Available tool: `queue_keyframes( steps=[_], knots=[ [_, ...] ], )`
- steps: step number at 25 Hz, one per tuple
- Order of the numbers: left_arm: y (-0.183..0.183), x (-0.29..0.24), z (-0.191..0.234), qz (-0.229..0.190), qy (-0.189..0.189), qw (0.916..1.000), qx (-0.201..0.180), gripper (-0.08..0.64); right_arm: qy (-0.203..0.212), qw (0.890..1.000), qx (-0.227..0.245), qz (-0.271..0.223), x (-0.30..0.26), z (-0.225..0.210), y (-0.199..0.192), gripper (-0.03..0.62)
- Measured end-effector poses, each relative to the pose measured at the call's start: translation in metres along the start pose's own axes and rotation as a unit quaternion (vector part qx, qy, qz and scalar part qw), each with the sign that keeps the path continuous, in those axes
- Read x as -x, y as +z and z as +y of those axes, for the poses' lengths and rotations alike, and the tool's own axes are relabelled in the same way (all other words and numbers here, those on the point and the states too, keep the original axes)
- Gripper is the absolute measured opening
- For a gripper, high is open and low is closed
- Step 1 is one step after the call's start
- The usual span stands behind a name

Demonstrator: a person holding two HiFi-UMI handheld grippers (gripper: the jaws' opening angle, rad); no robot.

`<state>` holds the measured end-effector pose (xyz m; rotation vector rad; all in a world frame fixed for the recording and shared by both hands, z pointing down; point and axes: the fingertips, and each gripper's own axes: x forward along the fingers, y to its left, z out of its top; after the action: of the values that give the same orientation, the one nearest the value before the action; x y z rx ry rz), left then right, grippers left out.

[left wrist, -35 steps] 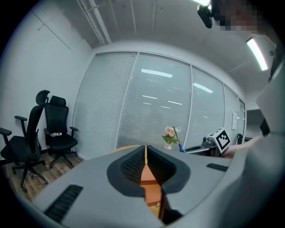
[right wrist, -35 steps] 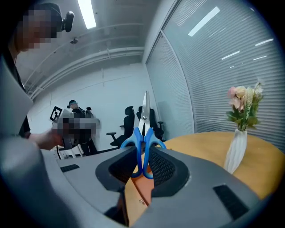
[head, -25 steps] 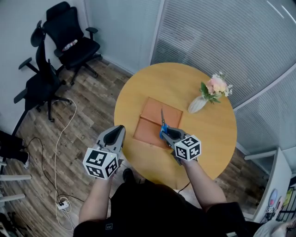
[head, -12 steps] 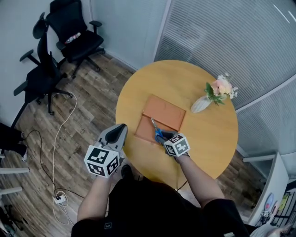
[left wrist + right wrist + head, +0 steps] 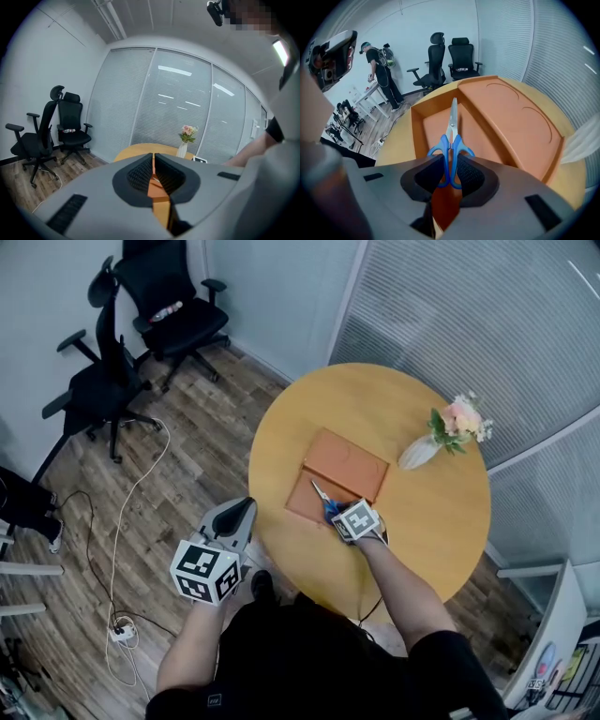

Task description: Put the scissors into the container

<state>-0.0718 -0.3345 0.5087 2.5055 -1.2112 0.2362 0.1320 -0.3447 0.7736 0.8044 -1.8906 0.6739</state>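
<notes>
Down and toward the person the right gripper (image 5: 332, 511) has come since a second ago, carrying the scissors (image 5: 322, 496) from above the middle of the container (image 5: 354, 461) to its near-left part; the blades, which pointed away across the table, now slant toward the far left. The left gripper (image 5: 235, 517) has stayed off the table's near-left edge, over the wooden floor (image 5: 178, 474).

Two black office chairs (image 5: 141, 324) stand on that floor at far left, and a white cable (image 5: 118, 540) trails across it. The round yellow-wood table (image 5: 422, 531) carries the orange container at its centre and, near the far right rim, a pale vase of pink flowers (image 5: 427, 446).

In the right gripper view the container (image 5: 511, 117) shows a sunken compartment on the left and a raised panel with two curved outlines pressed into it on the right. The right gripper (image 5: 450, 172) pinches the scissors (image 5: 451, 136) by their blue handle loops, which sit between its black pads; the steel blades, closed together, reach forward over the sunken compartment. Whether they touch its floor cannot be told.

The left gripper (image 5: 153, 174) has its jaws pressed nearly together, only a thin slit showing, with nothing held.

Each gripper's cube bears black-and-white square markers; these carry patterns only.
</notes>
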Motion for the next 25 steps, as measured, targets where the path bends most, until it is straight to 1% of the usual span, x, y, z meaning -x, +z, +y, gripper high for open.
queue_keyframes(
  steps=[5, 8, 10, 16, 22, 25],
  knots=[
    [-0.006, 0.021, 0.011, -0.004, 0.017, 0.9998, 0.010, 0.025, -0.012, 0.999, 0.004, 0.048, -0.011, -0.001, -0.003, 0.098],
    [-0.011, 0.027, 0.016, -0.005, 0.022, 0.9996, 0.018, 0.025, -0.030, 0.996, 0.012, 0.077, -0.010, -0.006, -0.006, 0.100],
    [-0.013, 0.031, 0.021, -0.004, 0.023, 0.9995, 0.020, 0.025, -0.041, 0.995, 0.015, 0.088, -0.008, -0.007, -0.004, 0.100],
    [-0.014, 0.038, 0.032, -0.004, 0.019, 0.9996, 0.021, 0.025, -0.033, 0.996, -0.014, 0.076, -0.016, -0.008, -0.007, 0.103],
    [-0.007, 0.044, 0.037, -0.003, 0.002, 1.0000, 0.007, 0.025, -0.044, 0.997, -0.030, 0.060, -0.011, -0.006, -0.008, 0.107],
    [-0.004, 0.045, 0.039, 0.000, -0.006, 1.0000, -0.002, 0.025, -0.050, 0.996, -0.046, 0.052, -0.010, -0.008, -0.008, 0.117]
  ],
)
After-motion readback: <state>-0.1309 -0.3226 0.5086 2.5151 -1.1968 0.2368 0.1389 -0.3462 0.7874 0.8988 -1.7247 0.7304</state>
